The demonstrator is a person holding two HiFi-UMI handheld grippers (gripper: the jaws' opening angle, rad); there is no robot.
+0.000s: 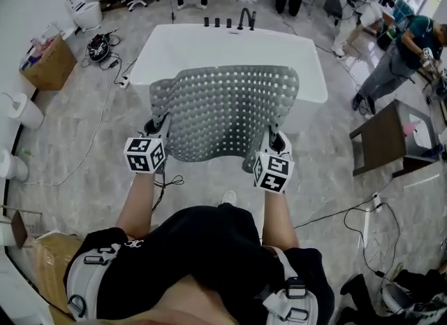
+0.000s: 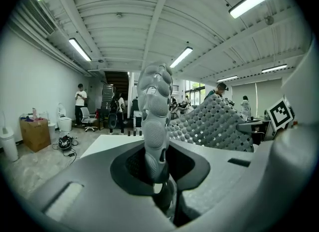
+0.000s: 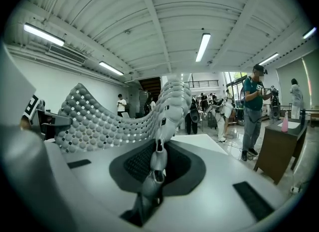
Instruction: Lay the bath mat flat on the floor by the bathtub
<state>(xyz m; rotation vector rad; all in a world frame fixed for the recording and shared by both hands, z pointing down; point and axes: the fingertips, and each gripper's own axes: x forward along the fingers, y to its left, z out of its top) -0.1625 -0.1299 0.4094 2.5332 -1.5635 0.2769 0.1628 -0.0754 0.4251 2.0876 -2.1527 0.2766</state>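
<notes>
Holding: left gripper (image 1: 158, 126) and right gripper (image 1: 278, 140) each pinch one near corner of the bath mat (image 1: 225, 110), jaws pressed on it.
Mat: grey with many holes, stretched in the air between both grippers and sagging in the middle.
Bathtub: white bathtub (image 1: 230, 44) straight ahead, with a black faucet (image 1: 246, 17) on its far rim.
In the way: the mat covers the tub's near wall and the floor strip under it.
Left side: cardboard box (image 1: 47, 61), toilet (image 1: 85, 12), and a white cable (image 1: 98, 131) across the floor (image 1: 84, 142).
Right side: dark low table (image 1: 387, 138), a bending person (image 1: 398, 58), and black cables (image 1: 328, 215).
</notes>
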